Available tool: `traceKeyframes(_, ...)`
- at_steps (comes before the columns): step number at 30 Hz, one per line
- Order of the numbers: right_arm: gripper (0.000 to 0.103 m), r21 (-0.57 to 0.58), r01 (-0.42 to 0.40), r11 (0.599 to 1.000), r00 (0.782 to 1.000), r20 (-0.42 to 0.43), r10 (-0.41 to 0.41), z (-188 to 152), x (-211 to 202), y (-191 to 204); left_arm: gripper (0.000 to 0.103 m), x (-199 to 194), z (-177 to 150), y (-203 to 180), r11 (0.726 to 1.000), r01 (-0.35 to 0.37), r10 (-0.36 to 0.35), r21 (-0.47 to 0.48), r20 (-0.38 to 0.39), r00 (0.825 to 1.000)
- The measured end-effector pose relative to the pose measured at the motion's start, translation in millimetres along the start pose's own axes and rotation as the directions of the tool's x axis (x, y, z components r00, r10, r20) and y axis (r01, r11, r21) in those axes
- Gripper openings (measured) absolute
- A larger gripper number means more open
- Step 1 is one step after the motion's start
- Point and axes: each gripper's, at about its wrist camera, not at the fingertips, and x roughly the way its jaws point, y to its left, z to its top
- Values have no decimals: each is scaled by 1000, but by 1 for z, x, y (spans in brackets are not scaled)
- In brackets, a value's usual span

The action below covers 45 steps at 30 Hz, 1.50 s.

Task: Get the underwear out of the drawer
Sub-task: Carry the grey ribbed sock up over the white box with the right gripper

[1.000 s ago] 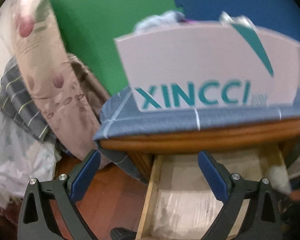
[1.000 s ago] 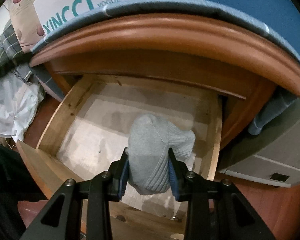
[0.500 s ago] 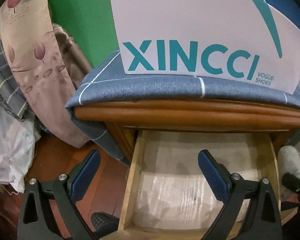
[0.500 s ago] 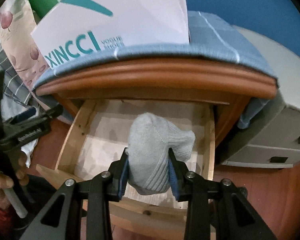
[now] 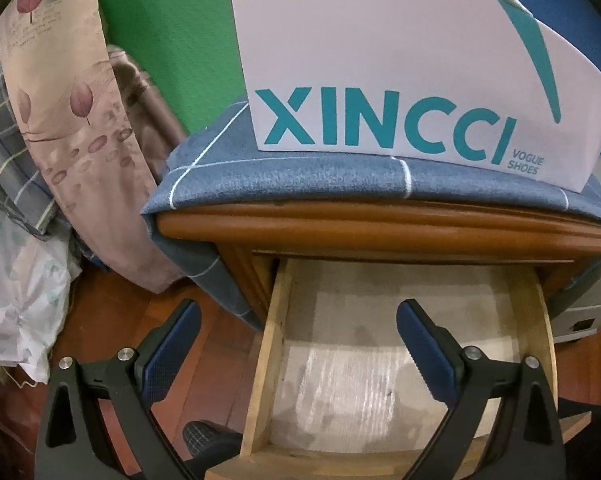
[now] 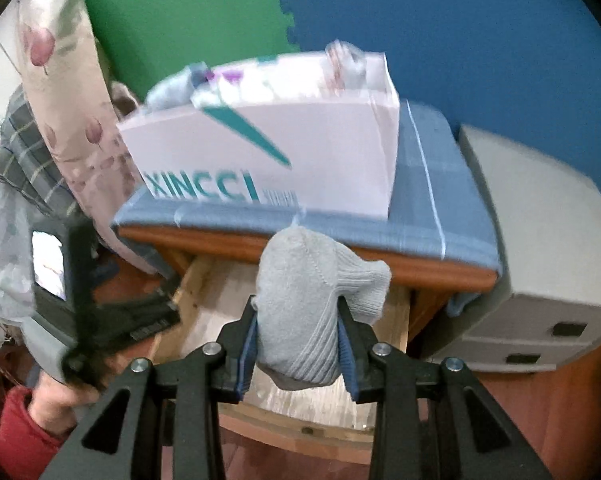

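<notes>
The right gripper (image 6: 296, 340) is clamping the grey underwear (image 6: 312, 304), hanging above the open drawer (image 5: 272, 360). The left gripper (image 5: 298, 344) is hovering over the drawer's left rim, jaws spread wide, nothing between its 2 pads.

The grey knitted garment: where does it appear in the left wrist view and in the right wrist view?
Left wrist view: not in it; the open drawer there shows only its pale liner.
Right wrist view: the grey knitted garment is low in the centre, clamped in the jaws of the right gripper.
Shared landmark: the white XINCCI bag on the blue cloth over the cabinet.
</notes>
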Motion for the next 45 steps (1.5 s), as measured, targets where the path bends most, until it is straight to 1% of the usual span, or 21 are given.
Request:
traceKeyframes(1,35,-6,-3,1000,1000,14,3,7,-7,3,98,-1,0,-1,1000,-12,12,11,5,1000)
traceKeyframes(3,35,-23,-5,1000,999,37,6,20,-19,8,98,-1,0,-2,1000,-10,10,19,3,1000)
traceKeyframes(6,35,-54,-3,999,998,68,6,39,-35,14,98,1,0,-1,1000,5,-5,9,-13,1000)
traceKeyframes(10,35,-80,2,997,996,93,5,67,-50,23,98,2,1,1,1000,-2,2,-2,-16,1000)
traceKeyframes(12,35,-83,-7,997,995,97,15,85,-53,26,98,3,1,2,1000,3,-3,-7,-20,1000)
traceKeyframes(14,35,-89,8,996,994,107,1,97,-53,29,98,2,1,2,1000,3,-4,-12,-23,1000)
traceKeyframes(18,35,-95,32,995,994,107,-22,133,-46,34,98,2,1,3,1000,2,-3,-16,-20,1000)
traceKeyframes(21,35,-98,73,993,993,103,-62,154,-35,35,98,2,3,5,1000,5,-5,-24,-18,1000)
traceKeyframes(23,35,-106,98,990,993,81,-90,169,-20,34,98,1,4,6,999,4,-4,-32,-15,1000)
traceKeyframes(26,35,-111,126,986,991,49,-122,181,0,30,98,0,5,7,999,2,-2,-37,-9,1000)
traceKeyframes(28,35,-109,160,981,987,21,-158,187,18,27,98,0,5,8,999,4,-4,-40,-7,1000)
traceKeyframes(32,35,-114,211,971,976,-26,-215,192,50,20,98,-1,6,8,999,4,-4,-44,-4,1000)
traceKeyframes(35,35,-117,228,967,971,-50,-235,197,69,20,98,0,7,9,999,4,-5,-52,-7,1000)
traceKeyframes(41,36,-133,275,952,957,-62,-285,204,90,20,98,-1,8,10,998,11,-11,-58,-5,1000)
traceKeyframes(45,36,-138,290,947,950,-79,-303,211,104,20,98,-1,9,11,998,16,-17,-65,-9,1000)
